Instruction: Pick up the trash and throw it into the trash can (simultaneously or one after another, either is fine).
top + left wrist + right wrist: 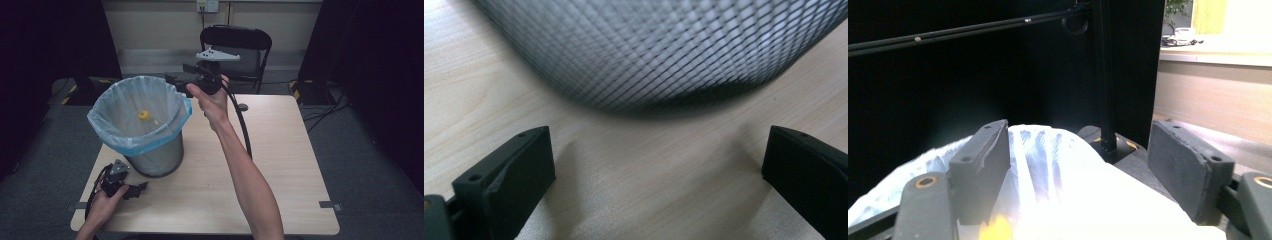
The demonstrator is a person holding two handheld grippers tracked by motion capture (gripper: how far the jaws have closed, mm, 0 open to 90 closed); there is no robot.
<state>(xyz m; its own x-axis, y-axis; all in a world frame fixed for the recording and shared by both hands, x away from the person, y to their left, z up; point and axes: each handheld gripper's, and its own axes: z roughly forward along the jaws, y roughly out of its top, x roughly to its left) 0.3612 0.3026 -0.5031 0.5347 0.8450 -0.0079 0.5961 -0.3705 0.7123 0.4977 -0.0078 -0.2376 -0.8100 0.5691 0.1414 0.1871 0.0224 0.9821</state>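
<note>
A mesh wastebasket (155, 157) lined with a pale blue bag (112, 125) stands on the left half of the wooden table (285, 165). A small yellow object (144, 115) lies inside the bag. My right gripper (179, 73) is held in the air beside the basket's far right rim, pointing left over it, open with nothing between its pads. In the right gripper view the bag (1048, 155) and a yellow blur (995, 230) lie below the open right gripper (1080, 137). My left gripper (140, 189) rests on the table at the basket's foot, open; its left gripper view faces the mesh (659, 50) close up.
A black chair (240, 45) stands behind the table's far edge. A small dark round thing (243, 106) sits on the table near the far edge. The right gripper's cable (242, 125) trails along the forearm. Bare tabletop spreads across the right half.
</note>
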